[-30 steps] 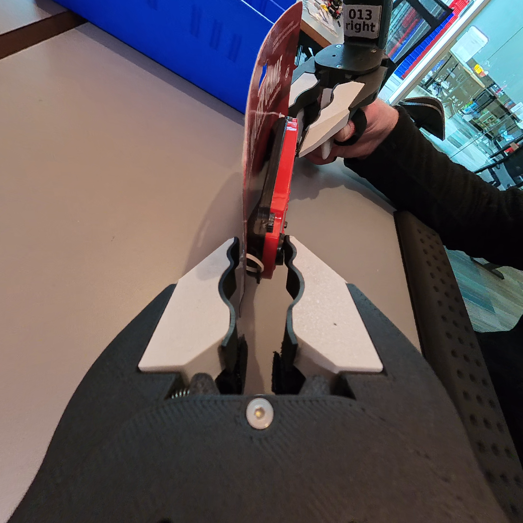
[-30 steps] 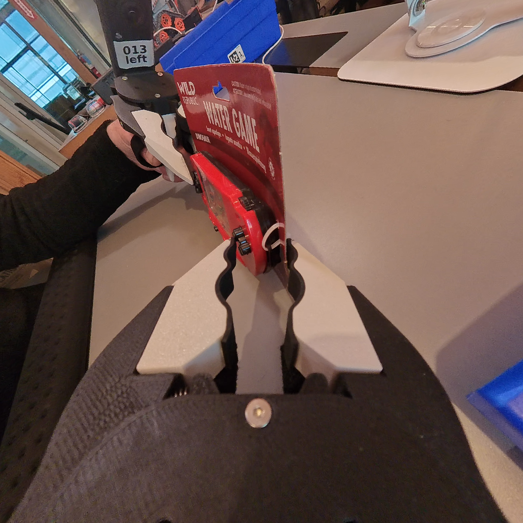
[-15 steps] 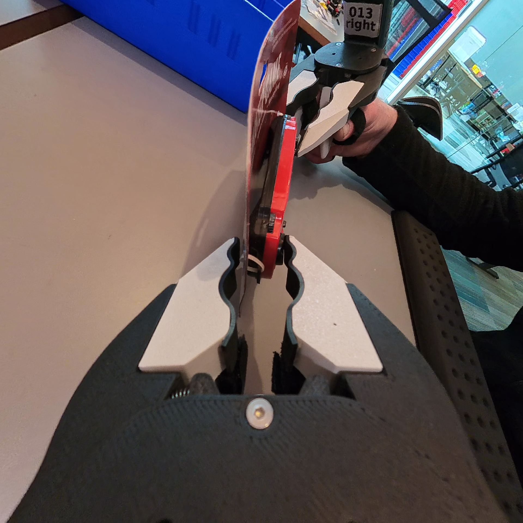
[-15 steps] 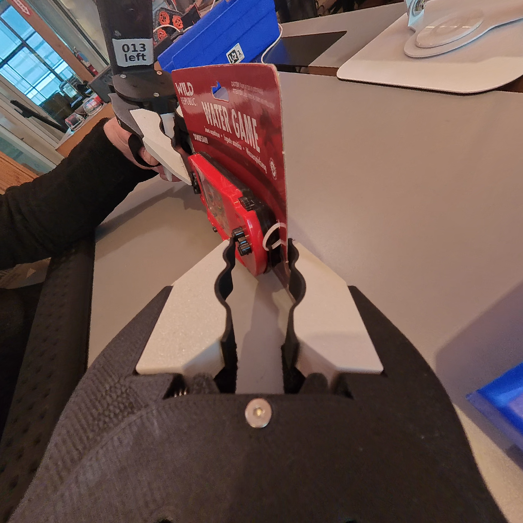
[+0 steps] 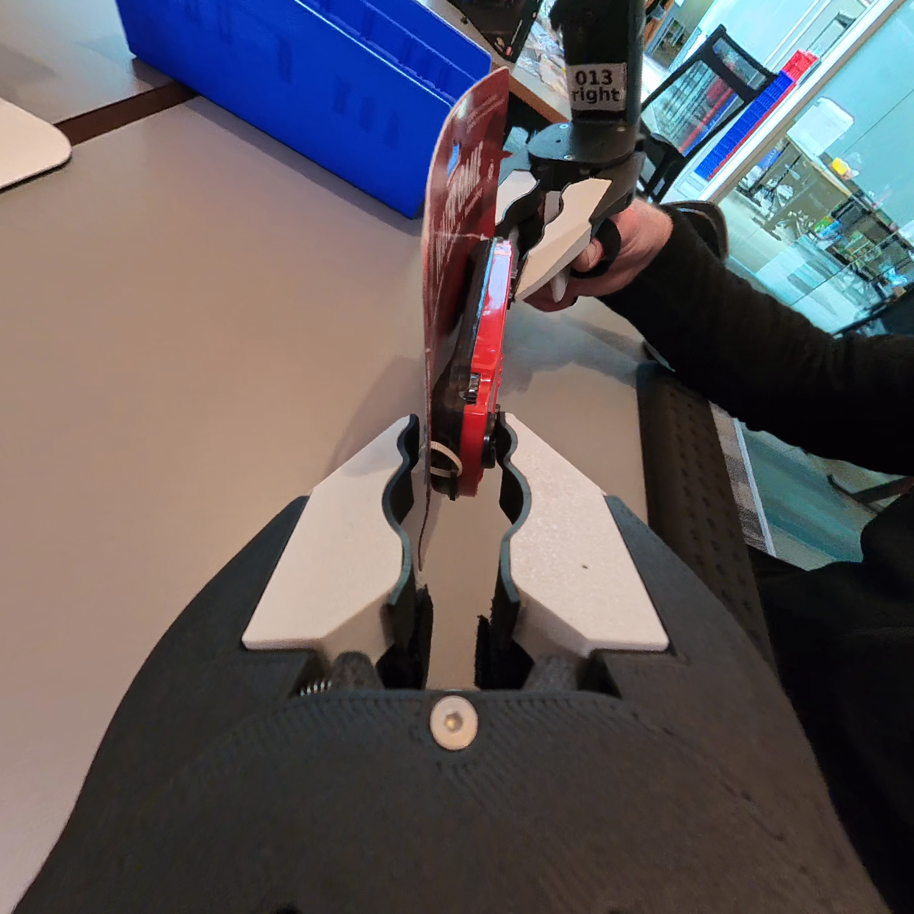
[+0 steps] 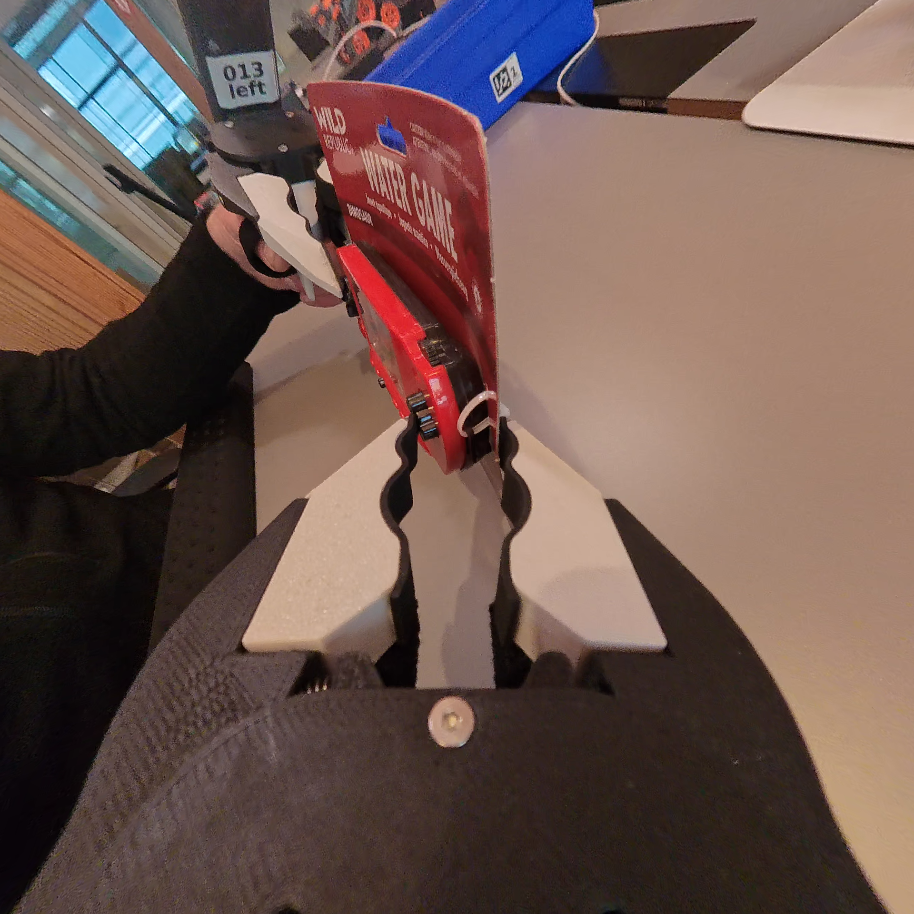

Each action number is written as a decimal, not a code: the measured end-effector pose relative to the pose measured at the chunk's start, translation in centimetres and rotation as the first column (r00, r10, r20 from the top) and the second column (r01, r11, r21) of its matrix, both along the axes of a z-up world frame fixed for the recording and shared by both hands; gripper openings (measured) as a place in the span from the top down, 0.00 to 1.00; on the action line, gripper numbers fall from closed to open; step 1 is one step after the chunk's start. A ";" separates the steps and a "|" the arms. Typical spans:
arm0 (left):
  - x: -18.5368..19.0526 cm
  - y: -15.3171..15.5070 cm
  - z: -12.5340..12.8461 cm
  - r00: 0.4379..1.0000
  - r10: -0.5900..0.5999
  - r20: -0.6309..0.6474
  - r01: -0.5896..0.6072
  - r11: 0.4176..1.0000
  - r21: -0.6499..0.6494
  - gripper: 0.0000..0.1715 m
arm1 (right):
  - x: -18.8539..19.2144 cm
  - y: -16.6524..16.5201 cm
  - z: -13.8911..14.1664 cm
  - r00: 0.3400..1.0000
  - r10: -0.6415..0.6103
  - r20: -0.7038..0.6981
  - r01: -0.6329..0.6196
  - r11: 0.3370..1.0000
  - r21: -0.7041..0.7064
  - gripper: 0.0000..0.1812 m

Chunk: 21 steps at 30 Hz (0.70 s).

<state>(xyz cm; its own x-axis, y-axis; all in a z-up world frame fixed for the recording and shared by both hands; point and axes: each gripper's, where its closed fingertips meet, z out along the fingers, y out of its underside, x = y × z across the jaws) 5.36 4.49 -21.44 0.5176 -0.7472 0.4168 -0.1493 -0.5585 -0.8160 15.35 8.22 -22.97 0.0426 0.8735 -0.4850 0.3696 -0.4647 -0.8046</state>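
1. Red carded toy (image 5: 487, 366): held edge-up above grey worktop (image 5: 198, 346), long axis running gripper to gripper.
2. L gripper (image 5: 457, 435): fingers clamped on near end of toy.
3. R gripper (image 6: 457, 435): fingers clamped on opposite end, card side rightward.
4. Blue bin (image 5: 306, 84): behind, well apart.

My left gripper (image 5: 455, 435) clamps one end of the carded toy (image 5: 477, 346), my right gripper (image 6: 457, 430) the opposite end, so it stands on edge between them above the table (image 5: 198, 321). A bin (image 5: 321, 84) sits behind it. A chair arm (image 5: 692, 470) runs along the table's near edge.
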 end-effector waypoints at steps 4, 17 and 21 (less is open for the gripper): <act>-2.9 -2.1 0.7 0.996 0.043 0.081 -0.041 0.999 -0.029 0.83 | -2.6 -3.1 0.9 0.999 -0.008 0.054 0.008 1.000 0.005 0.84; -8.5 -4.5 -2.7 0.967 0.206 0.151 -0.188 0.974 -0.123 0.82 | -7.9 -6.0 -2.9 0.995 -0.058 0.086 0.068 0.990 -0.122 0.84; -8.9 -4.3 -3.5 0.964 0.226 0.139 -0.208 0.969 -0.131 0.81 | -8.2 -5.9 -3.7 0.995 -0.061 0.074 0.071 0.987 -0.142 0.85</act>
<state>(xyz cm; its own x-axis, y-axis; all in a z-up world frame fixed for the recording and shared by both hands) -3.51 0.17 -24.94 0.5864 -0.5668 0.5787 0.1064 -0.6544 -0.7487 7.12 2.33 -26.63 0.1356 0.7888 -0.5995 0.3864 -0.5993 -0.7011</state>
